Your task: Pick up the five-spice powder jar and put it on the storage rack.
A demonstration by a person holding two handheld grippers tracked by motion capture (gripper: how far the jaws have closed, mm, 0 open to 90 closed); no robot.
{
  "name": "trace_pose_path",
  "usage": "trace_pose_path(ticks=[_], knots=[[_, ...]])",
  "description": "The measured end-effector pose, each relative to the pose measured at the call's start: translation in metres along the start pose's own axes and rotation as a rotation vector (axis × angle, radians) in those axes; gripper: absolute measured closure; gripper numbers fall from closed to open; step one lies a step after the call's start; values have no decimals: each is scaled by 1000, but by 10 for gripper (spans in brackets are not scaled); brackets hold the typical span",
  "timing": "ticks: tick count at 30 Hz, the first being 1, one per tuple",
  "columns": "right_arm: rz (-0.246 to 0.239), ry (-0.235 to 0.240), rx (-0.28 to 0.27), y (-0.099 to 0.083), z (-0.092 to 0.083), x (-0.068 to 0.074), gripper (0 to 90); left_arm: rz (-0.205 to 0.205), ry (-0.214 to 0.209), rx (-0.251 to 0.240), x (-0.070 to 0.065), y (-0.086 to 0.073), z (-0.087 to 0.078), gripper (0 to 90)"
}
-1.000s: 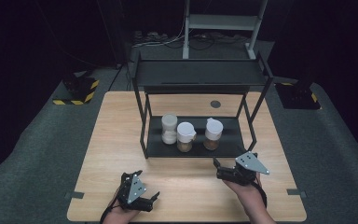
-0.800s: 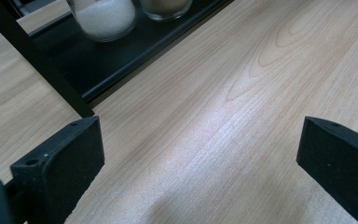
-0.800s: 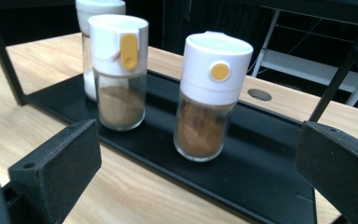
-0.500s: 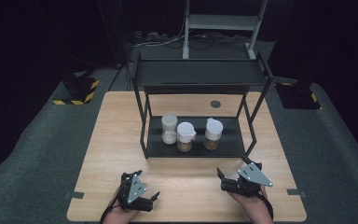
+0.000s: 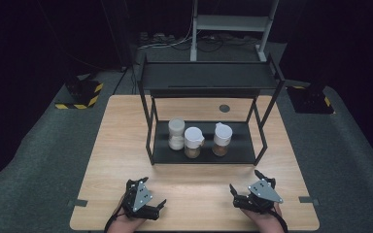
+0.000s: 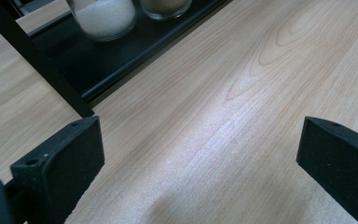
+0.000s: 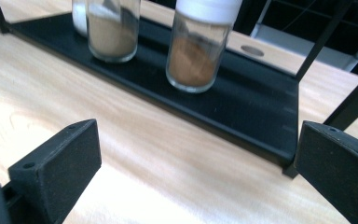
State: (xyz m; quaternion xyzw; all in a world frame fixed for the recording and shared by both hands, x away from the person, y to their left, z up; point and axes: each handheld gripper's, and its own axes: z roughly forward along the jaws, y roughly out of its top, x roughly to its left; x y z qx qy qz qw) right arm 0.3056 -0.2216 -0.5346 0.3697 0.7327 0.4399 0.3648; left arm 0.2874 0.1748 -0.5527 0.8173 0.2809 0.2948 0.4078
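The right gripper (image 5: 245,187) is hovering low over the table's (image 5: 116,145) near edge with its jaws spread wide and nothing between them, and the left gripper (image 5: 161,204) is sitting likewise, open and empty. Three jars are standing in a row on the black rack's (image 5: 238,154) bottom shelf, well apart from both grippers: the white-filled jar (image 5: 176,134), the middle jar (image 5: 193,142) and the white-capped jar (image 5: 221,139), the last two seemingly holding brown powder.

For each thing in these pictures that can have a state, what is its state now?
left gripper: open, holding nothing, low over the table.
right gripper: open, holding nothing.
white-powder jar: upright on the rack's lower shelf.
middle jar: upright, white cap on.
right jar: upright, white cap on, brown powder inside.
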Motion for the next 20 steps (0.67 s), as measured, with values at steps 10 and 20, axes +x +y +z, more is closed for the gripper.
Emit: trace_pose_path(ticks=[10, 20], knots=[[-47, -20, 69, -18, 3, 2, 0, 5, 0, 3, -1, 0, 0, 9], [-87, -27, 84, -18, 3, 5, 0, 20, 2, 9, -3, 0, 1, 9]])
